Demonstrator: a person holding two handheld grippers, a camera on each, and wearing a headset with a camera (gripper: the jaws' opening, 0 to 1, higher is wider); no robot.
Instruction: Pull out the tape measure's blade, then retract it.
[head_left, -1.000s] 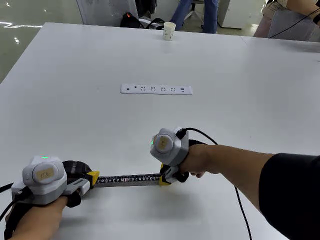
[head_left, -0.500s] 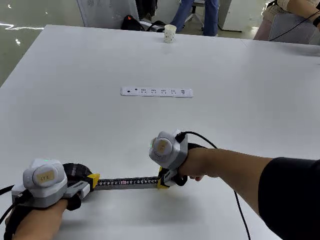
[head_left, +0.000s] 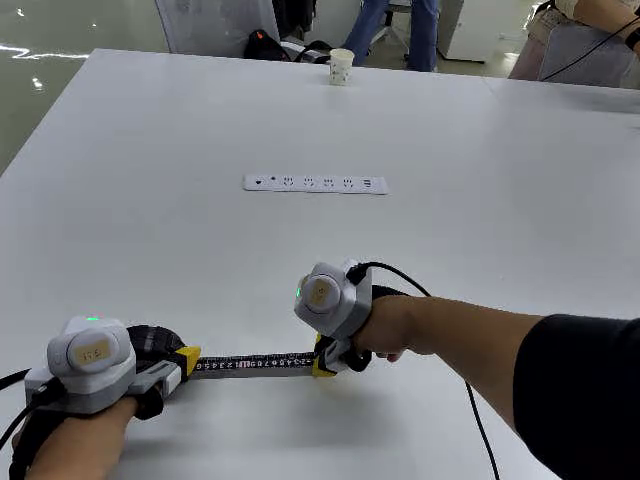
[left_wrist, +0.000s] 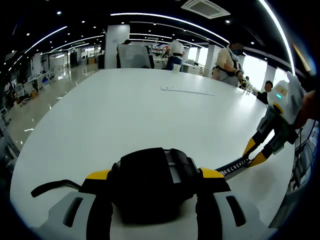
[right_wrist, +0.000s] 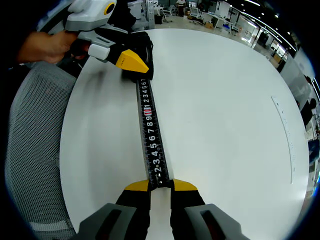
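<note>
A black tape measure case (head_left: 152, 343) rests on the white table (head_left: 470, 150) near its front left, and my left gripper (head_left: 180, 362) is shut on it. The left gripper view has the case (left_wrist: 150, 182) held between the yellow-tipped jaws of that gripper (left_wrist: 155, 175). The blade (head_left: 255, 362) runs right from the case to my right gripper (head_left: 324, 366), which is shut on the blade's end. In the right gripper view the numbered blade (right_wrist: 151, 140) stretches from that gripper (right_wrist: 161, 186) back to the case (right_wrist: 143, 42).
A white power strip (head_left: 315, 184) lies mid-table. A paper cup (head_left: 341, 65) stands at the far edge, with people and chairs beyond it. A grey mesh chair (right_wrist: 30, 150) sits just off the table's near edge.
The right gripper has drifted slightly left toward the case, so the pulled-out span is a little shorter. The left gripper and case have stayed put.
</note>
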